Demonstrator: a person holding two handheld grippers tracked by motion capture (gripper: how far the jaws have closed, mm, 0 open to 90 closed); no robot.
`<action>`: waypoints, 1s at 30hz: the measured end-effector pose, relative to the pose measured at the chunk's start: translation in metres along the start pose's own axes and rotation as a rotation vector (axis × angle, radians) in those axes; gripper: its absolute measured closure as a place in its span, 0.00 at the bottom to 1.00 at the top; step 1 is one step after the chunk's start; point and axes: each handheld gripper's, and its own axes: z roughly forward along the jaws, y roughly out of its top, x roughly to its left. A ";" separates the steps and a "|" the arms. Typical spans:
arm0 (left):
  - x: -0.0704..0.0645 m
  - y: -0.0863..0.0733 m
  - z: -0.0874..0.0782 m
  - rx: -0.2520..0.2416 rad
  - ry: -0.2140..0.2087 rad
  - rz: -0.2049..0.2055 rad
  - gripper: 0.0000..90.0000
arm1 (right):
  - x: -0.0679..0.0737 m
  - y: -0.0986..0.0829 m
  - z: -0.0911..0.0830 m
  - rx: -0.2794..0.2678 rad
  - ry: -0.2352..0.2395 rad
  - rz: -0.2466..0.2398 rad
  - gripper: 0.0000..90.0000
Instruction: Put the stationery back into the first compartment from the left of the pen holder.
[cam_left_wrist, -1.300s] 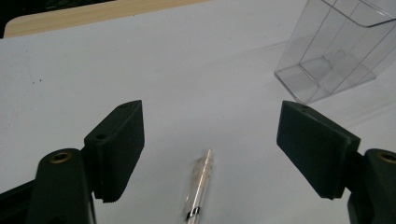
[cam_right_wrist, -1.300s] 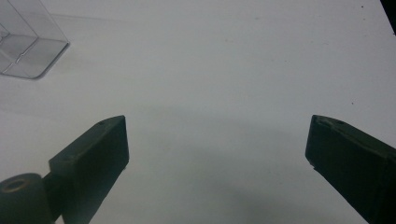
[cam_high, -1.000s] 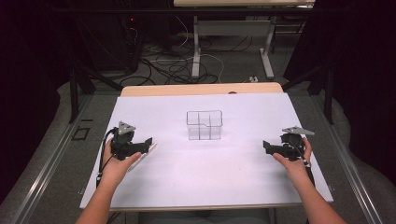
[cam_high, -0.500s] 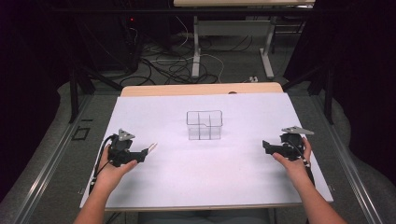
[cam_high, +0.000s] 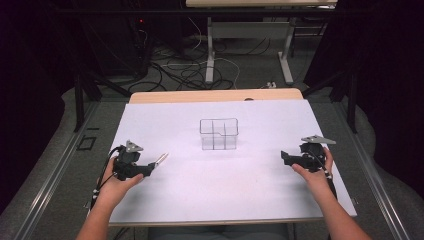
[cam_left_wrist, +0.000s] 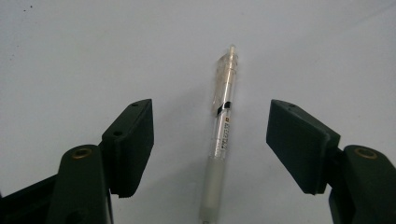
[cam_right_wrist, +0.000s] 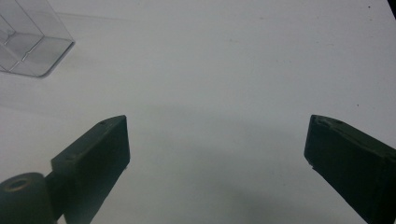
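While your left gripper (cam_left_wrist: 210, 140) holds its jaws spread, the pen (cam_left_wrist: 222, 130) lies between them on the surface (cam_high: 215, 180) (touching neither). Your right gripper (cam_right_wrist: 215, 154) gapes too, over bare surface, the clear box (cam_right_wrist: 28, 44) farther off.

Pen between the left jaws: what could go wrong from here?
1. The pen lies flat on the white table, both jaws of the open left gripper apart from it; closing off-centre could roll it aside.
2. Its slim barrel may pivot once pinched.
3. The clear organizer looks light; a careless drop could nudge it.
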 end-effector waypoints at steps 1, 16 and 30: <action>0.000 0.000 0.001 0.003 -0.001 0.004 0.37 | 0.000 0.000 0.000 -0.001 0.001 -0.001 0.07; 0.001 -0.005 0.009 0.203 -0.038 0.055 0.59 | 0.001 -0.002 0.002 0.013 0.012 -0.007 0.07; 0.004 -0.011 0.016 0.283 -0.040 0.054 0.73 | 0.001 -0.003 0.004 0.024 0.015 -0.002 0.07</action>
